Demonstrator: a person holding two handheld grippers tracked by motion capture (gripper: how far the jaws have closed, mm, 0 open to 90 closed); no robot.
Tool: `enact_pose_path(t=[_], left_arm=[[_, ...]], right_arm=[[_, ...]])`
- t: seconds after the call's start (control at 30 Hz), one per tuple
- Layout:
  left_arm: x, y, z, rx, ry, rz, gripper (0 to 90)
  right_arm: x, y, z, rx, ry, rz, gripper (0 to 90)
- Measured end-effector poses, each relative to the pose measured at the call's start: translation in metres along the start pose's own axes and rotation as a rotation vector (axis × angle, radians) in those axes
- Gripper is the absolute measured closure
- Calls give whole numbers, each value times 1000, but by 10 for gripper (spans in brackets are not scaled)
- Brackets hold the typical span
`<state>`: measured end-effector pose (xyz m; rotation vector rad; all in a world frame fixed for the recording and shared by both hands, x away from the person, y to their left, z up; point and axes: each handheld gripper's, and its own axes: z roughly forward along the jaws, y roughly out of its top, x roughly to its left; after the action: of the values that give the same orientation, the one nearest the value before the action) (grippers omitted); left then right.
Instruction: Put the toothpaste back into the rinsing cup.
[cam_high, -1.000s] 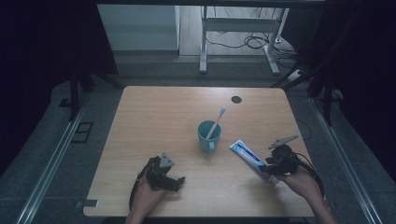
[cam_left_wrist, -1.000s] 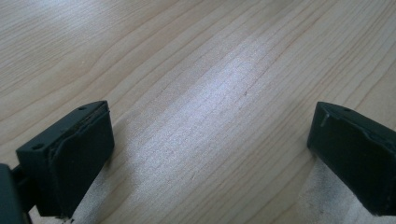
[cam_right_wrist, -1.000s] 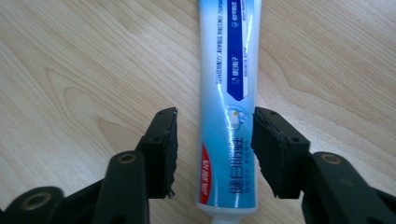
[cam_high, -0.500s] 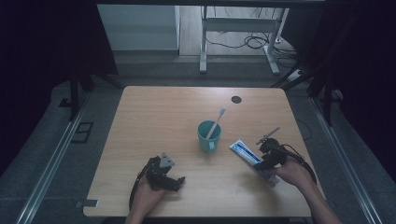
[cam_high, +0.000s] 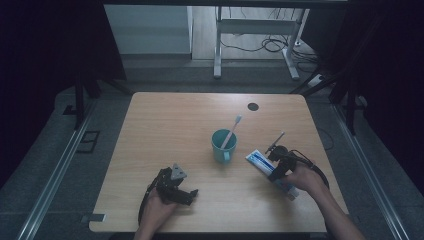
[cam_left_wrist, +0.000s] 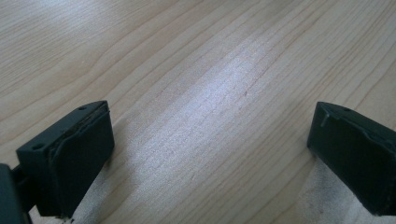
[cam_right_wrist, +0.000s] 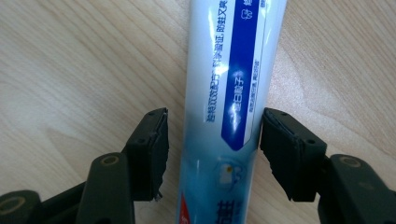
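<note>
1. Dim room, grey floor, desk legs and cables at the back; a pale wood table (cam_high: 165, 125) carries everything.
2. Left tongs (cam_high: 188, 196) rest low on the table near its front edge, held in the left hand (cam_high: 157, 210). Jaws stand wide, bare wood grain between them in the left gripper view. No shift from the earlier frames.
3. Centre: teal mug (cam_high: 222, 145) upright, a toothbrush (cam_high: 232, 130) leaning in it, head up and to the right.
4. Toothpaste tube (cam_right_wrist: 229, 93) lies flat on the table just right of the mug, white fading to pale blue, with a dark blue panel of white print.
5. Right tongs (cam_right_wrist: 212, 149) straddle the tube, one jaw on each side. Left pad stands clear of it; right pad is at its edge, contact not certain. Half open, no grip.
6. Change: a second ago the right hand (cam_high: 305, 179) sat further right, beside the tube; it has come in and down over it. The jaws have just been opening.
</note>
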<state>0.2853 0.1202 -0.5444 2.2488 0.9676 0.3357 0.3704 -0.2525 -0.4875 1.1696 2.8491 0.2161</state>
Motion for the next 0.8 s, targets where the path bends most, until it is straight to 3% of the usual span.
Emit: enact_pose_path(t=[0.27, 0.47, 0.63, 0.8], left_arm=[[0, 0, 0, 0, 0, 0, 7], [0, 0, 0, 0, 0, 0, 7], [0, 0, 0, 0, 1, 0, 7], [0, 0, 0, 0, 1, 1, 7]], right_arm=[[-1, 12, 10, 62, -13, 0, 426], [-2, 16, 15, 76, -14, 7, 471], [-5, 16, 13, 78, 3, 42, 532], [-7, 14, 7, 67, 11, 62, 658]])
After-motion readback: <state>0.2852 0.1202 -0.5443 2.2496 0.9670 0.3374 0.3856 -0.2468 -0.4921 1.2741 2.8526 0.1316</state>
